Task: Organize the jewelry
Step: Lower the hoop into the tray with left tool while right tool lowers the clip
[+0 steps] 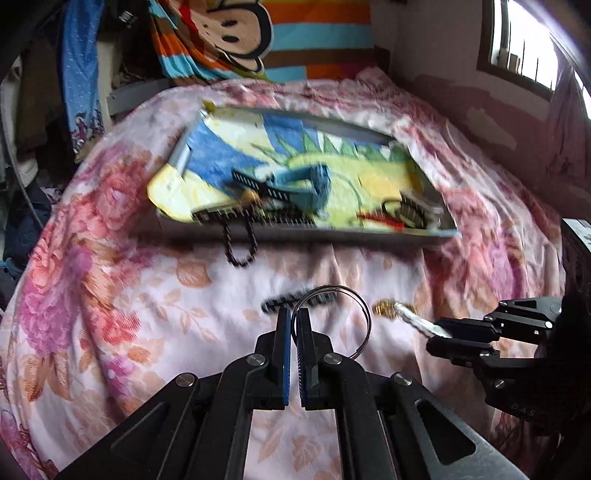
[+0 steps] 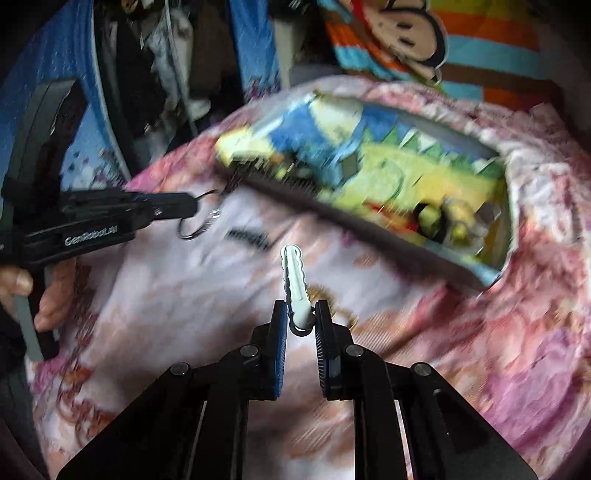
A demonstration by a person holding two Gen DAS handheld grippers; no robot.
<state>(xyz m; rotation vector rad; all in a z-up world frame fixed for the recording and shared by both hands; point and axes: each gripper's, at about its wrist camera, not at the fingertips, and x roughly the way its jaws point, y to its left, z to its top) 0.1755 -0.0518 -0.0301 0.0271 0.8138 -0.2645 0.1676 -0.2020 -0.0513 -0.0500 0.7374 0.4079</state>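
Observation:
My left gripper [image 1: 294,315] is shut on thin metal bangles [image 1: 364,314] and holds them above the floral bedspread; it also shows in the right wrist view [image 2: 194,205] with the bangles [image 2: 199,229]. My right gripper [image 2: 299,308] is shut on a white hair clip [image 2: 293,277]; in the left wrist view it [image 1: 441,338] holds the clip [image 1: 417,321], which has a gold ornament [image 1: 384,307] at its tip. A grey tray [image 1: 406,230] lined with a dinosaur cloth [image 1: 376,173] holds black combs and a beaded bracelet [image 1: 240,240] that hangs over its edge.
A black comb [image 1: 284,301] lies on the bedspread [image 1: 147,314] in front of the tray. A striped cartoon pillow [image 1: 258,33] stands behind the tray. A window [image 1: 524,40] is at the right. Clothes hang at the left [image 2: 166,55].

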